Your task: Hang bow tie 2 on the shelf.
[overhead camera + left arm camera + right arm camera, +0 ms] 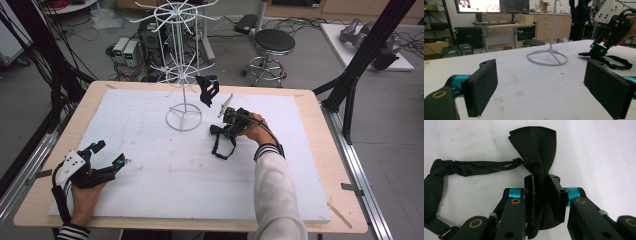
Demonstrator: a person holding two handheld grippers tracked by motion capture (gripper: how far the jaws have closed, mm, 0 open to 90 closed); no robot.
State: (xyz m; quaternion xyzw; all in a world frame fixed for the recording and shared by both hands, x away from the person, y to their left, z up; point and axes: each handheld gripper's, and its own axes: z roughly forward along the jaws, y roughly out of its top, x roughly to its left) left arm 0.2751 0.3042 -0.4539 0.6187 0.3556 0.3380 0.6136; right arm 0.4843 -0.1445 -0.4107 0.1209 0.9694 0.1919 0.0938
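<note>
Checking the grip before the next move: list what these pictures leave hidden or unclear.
- Bow tie middle: right gripper view, hidden between the jaws of the right hand-held gripper.
- Strap clasp end: right gripper view, cut off by the bottom-left edge.
- Stand top: left gripper view, pole cut off by the upper edge.
- Second black item on the stand: high view, too small to identify.

White wire display stand (183, 65), black stool (272, 42), white foam board (150, 165), monitors (491, 5)
</note>
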